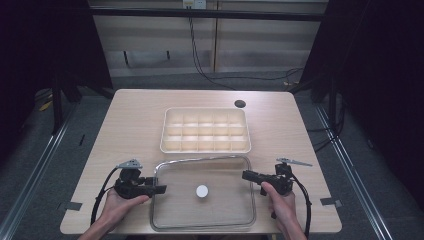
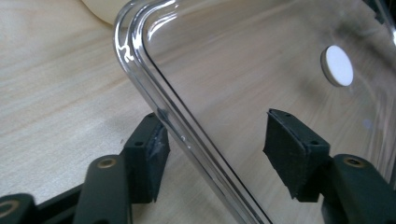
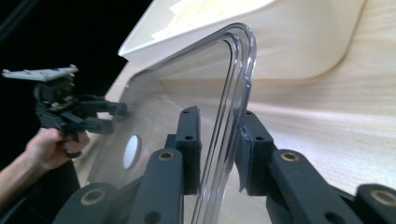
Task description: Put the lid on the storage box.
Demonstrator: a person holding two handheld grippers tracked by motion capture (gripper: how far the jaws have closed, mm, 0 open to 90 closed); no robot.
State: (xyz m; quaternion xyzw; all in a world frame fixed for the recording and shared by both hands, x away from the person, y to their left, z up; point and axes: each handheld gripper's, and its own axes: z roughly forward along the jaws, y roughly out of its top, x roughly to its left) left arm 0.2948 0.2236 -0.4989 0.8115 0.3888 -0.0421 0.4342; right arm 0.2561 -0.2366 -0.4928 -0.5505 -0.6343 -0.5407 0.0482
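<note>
At the table's (image 1: 130, 107) near edge lies a clear lid (image 1: 220, 210) with a white round spot (image 1: 202, 190) at its middle, and the left gripper (image 1: 159, 189) reaches its left rim with fingers (image 2: 149, 154) spread, one outside the rim and one inside, neither pressing on it. Behind the lid, toward the table's middle, sits the cream compartment tray (image 1: 205, 147) (all its cells bare). The right gripper (image 1: 246, 175) has its fingers (image 3: 189, 140) clamped on the lid's right rim.

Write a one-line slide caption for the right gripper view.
Right gripper clamps the rim of the clear lid beside the cream tray.
</note>
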